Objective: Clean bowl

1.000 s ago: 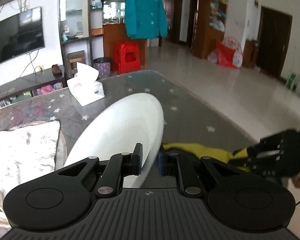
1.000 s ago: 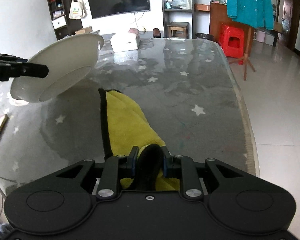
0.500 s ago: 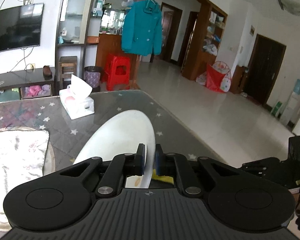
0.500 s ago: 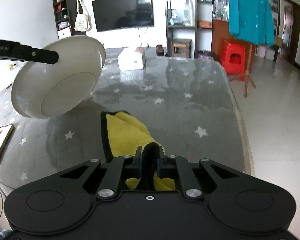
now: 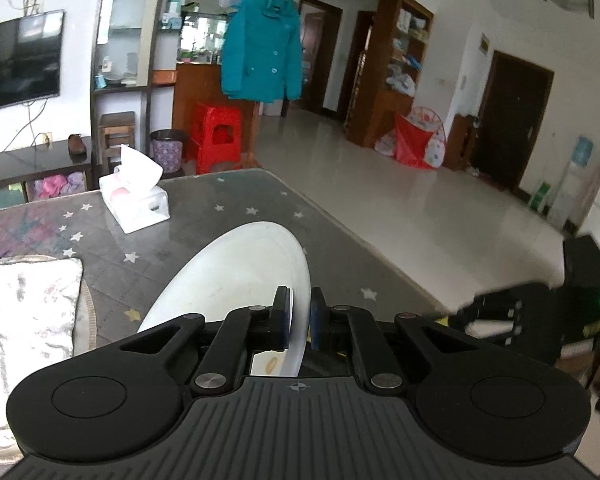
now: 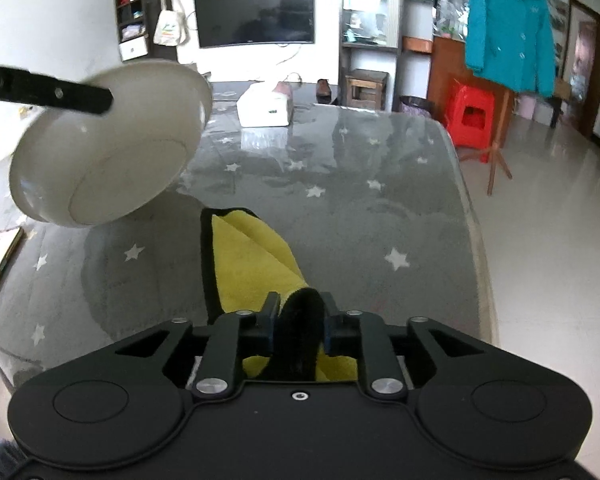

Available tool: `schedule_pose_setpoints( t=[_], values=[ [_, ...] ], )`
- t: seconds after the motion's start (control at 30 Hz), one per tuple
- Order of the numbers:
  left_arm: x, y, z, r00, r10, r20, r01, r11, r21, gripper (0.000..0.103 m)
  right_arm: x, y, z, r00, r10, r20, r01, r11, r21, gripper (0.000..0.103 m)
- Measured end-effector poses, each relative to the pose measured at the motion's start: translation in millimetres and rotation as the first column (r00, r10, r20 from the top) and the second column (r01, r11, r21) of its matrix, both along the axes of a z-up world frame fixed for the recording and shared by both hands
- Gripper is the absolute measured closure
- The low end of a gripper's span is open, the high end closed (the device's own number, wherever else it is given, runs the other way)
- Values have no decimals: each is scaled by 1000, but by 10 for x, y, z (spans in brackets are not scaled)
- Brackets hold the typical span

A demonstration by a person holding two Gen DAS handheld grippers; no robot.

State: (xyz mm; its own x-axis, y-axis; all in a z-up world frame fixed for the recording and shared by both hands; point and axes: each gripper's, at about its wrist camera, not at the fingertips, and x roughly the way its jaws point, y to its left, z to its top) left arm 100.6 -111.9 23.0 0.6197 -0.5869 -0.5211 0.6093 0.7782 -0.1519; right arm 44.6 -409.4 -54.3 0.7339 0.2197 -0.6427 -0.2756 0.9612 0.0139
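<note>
The left gripper (image 5: 299, 318) is closed tightly on the rim of the white bowl (image 5: 236, 280); one pad sits inside the rim and one outside. In the right wrist view the bowl (image 6: 112, 152) hangs in the air at 10 o'clock, tilted so that its underside and foot ring face the camera, above the grey star-patterned table cover (image 6: 340, 200). One black finger of the left gripper (image 6: 80, 98) crosses the rim there; some small white letters are printed on it at the picture's left edge, but they are cut off and too blurred to read.

The right gripper (image 6: 299, 322) has the black-edged fold of the yellow cloth (image 6: 252, 264) between its pads, and its jaws are opening. The pads are beside the fold, but I cannot tell if they still press it. The rest of the cloth lies on the table toward 12 o'clock from the fingers.

In the left wrist view a brownish stain (image 5: 270, 364) shows inside the bowl near the gripper body. The right gripper (image 5: 512, 320) at 3 o'clock is blurred and partly cut off.

A tissue box (image 5: 136, 206) stands on the table at 11 o'clock. A tote bag (image 6: 170, 26) with a coloured print hangs at 11 o'clock; its print is not readable. A phone (image 6: 0, 264) at 9 o'clock is cut by the edge.
</note>
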Motion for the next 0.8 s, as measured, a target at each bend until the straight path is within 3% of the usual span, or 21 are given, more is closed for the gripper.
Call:
schedule_pose_setpoints(
  t=[0.07,0.23,0.53,0.8],
  values=[
    [-38,-28,-31,1000,-13,5,13,1000,23,93,7,20,42,1000,16,9,-16,1000,-7,55],
    [-145,-117,-143,998,-56,21,54,994,94,92,51,131,83,997,74,15,-73,996,-52,51],
    [-334,-225,-420,993,-121,-2,119,977,177,90,252,194,-221,992,97,-82,-100,995,-31,50],
    [-481,-373,-703,990,-142,-5,139,958,251,88,273,222,-345,986,117,-123,-123,991,-45,36]
  ],
)
